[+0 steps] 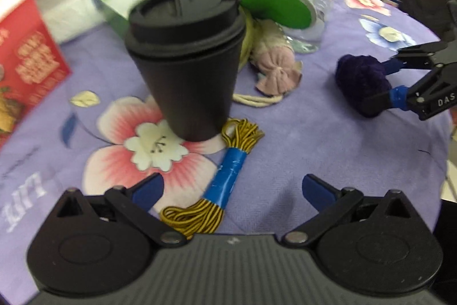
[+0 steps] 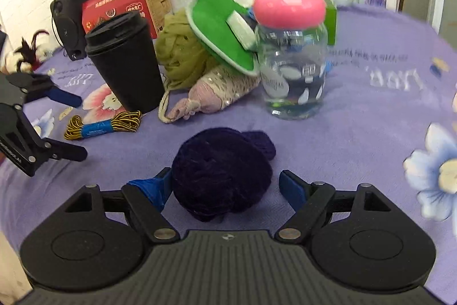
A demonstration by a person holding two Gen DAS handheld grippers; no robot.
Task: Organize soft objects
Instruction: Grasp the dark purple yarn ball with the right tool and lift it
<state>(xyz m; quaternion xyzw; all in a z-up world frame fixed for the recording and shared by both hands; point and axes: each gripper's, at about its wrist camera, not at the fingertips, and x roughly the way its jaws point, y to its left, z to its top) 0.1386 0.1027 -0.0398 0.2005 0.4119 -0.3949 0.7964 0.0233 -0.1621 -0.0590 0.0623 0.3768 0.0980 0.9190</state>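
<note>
- The right hand-held gripper (image 2: 225,187) straddles the dark purple yarn ball (image 2: 221,176), which lies on the purple flowered cloth (image 2: 357,133) near the middle of the desk.
- Its jaws stand wide apart; the left pad looks to be touching the ball's side, the right pad is just clear of it. Not clamped yet.
- The left hand-held gripper (image 1: 232,190) hangs over the yellow-and-black cord bundle (image 1: 225,176) with the blue wrap, jaws spread, nothing between the pads.
- That cord lies just in front of the black lidded cup (image 1: 185,59), its far loop nearly at the cup's base.
- Further back sit a pink knitted piece (image 2: 211,93), an olive yarn lump (image 2: 182,59), a green box (image 2: 225,27) and a clear jar with a pink lid (image 2: 291,62).
- The step in hand, as I read it: picking up the purple ball, with the cord next in line.
- Next move calls for closing the right jaws gently but firmly on the squashy ball, then lifting clear of the jar.
- The left side needs to drop onto the blue wrap without nudging the cup.
</note>
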